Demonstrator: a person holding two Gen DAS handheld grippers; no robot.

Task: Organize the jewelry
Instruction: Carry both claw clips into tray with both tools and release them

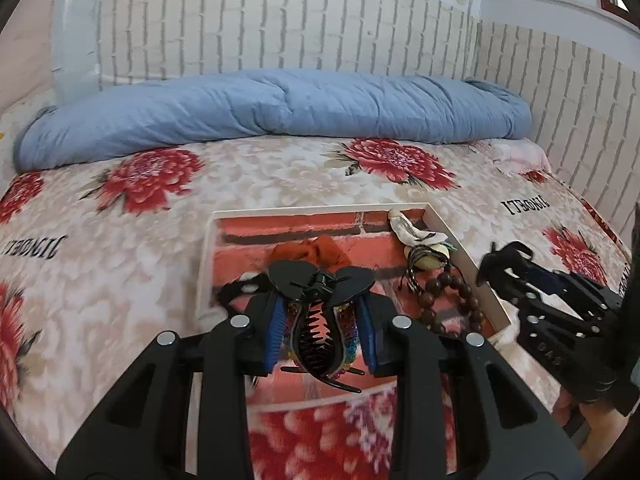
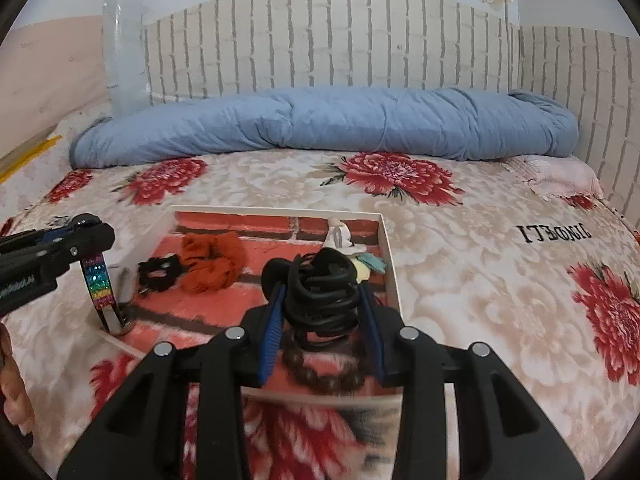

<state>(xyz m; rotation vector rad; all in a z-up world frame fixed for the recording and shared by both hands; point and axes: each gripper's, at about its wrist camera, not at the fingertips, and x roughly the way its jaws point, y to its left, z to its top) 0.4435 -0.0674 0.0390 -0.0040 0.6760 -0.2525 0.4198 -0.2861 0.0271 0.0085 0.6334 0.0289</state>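
Observation:
A white shallow tray (image 1: 208, 240) with a red brick-print floor lies on the bed; it also shows in the right wrist view (image 2: 390, 256). My left gripper (image 1: 320, 332) is shut on a rainbow-studded black claw clip (image 1: 316, 340) above the tray's near left part; the clip also shows from the side (image 2: 98, 280). My right gripper (image 2: 320, 312) is shut on a black claw clip (image 2: 320, 292) above the tray's near right part. In the tray lie an orange scrunchie (image 2: 208, 260), a black hair tie (image 2: 160, 272), a brown bead bracelet (image 1: 452, 300) and a white item (image 1: 412, 232).
The bed has a red-flower cover (image 1: 152, 184). A rolled blue quilt (image 1: 280, 108) lies along the far side against a white brick-pattern wall (image 1: 280, 20). A clear plastic container (image 1: 76, 40) stands at the far left. My right gripper shows at the tray's right edge (image 1: 520, 280).

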